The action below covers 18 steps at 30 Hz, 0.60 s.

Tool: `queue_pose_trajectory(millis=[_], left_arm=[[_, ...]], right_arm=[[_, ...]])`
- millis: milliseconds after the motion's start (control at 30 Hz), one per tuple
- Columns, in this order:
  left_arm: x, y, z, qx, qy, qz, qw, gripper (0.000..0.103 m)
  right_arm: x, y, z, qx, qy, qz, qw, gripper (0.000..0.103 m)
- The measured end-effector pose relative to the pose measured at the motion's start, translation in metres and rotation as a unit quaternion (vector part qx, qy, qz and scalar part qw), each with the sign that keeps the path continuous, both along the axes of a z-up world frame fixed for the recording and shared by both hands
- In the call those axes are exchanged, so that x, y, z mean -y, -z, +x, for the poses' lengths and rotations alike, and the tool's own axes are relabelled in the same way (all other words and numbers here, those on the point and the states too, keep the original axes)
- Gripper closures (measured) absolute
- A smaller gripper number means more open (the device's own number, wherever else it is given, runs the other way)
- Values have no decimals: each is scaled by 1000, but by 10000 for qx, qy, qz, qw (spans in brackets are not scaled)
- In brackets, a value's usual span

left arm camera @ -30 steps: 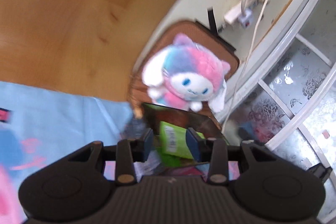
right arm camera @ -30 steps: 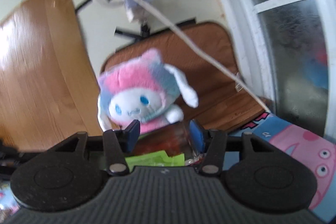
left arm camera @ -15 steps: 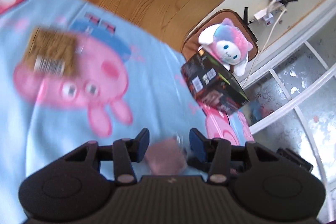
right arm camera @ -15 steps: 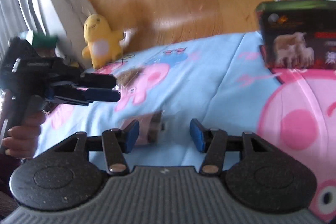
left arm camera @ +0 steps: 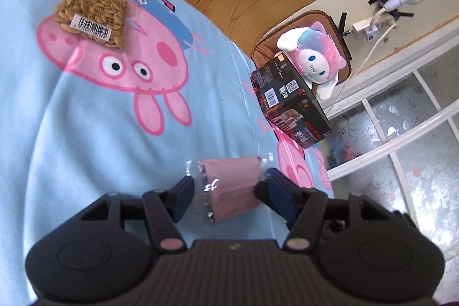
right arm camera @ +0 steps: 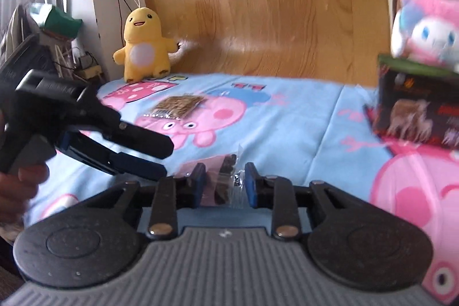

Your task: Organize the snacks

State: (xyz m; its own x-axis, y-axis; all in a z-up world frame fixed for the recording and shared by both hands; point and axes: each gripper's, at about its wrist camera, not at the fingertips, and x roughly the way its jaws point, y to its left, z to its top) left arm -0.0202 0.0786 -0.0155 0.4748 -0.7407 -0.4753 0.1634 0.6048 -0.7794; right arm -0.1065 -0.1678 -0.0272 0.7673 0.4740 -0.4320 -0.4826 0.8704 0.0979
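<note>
We are hovering both released tongs, left (left arm camera: pixel 226 191) and right (right arm camera: pixel 224 182), around the pink snack packet (left arm camera: pixel 231 187) lying on the bed sheet (left arm camera: pixel 86 119). Its slick wrapper risks slipping or crumpling if both are closing together.

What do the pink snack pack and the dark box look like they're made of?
Pink snack pack: likely thin plastic film, with clear, glossy crimped ends that catch glare. Dark box: apparently printed cardboard, with flat faces, sharp edges and a slightly glossy print.
</note>
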Motion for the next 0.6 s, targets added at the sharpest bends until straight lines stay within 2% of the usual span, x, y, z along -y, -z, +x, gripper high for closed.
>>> queue_pose_trajectory(millis=[67, 100, 200, 267, 333, 467, 600], left_arm=[[1, 1, 1, -20, 3, -67, 10000, 44], [3, 1, 2, -27, 18, -98, 9999, 43], [9, 1, 4, -32, 46, -137, 9999, 37], [13, 0, 6, -25, 90, -116, 9999, 37], [14, 1, 7, -30, 115, -68, 9999, 37], [16, 1, 8, -14, 141, -38, 9999, 37], [6, -3, 10, 6, 96, -99, 9999, 37]], right_arm=[[0, -3, -4, 269, 146, -40, 9995, 80], [2, -6, -5, 446, 287, -105, 9985, 97], [2, -6, -5, 598, 353, -279, 9972, 97], [1, -3, -4, 617, 318, -385, 9968, 97], [7, -2, -3, 506, 292, -282, 9979, 97], [23, -7, 2, 62, 216, 459, 9987, 97], [17, -19, 3, -120, -313, 1171, 9926, 97]])
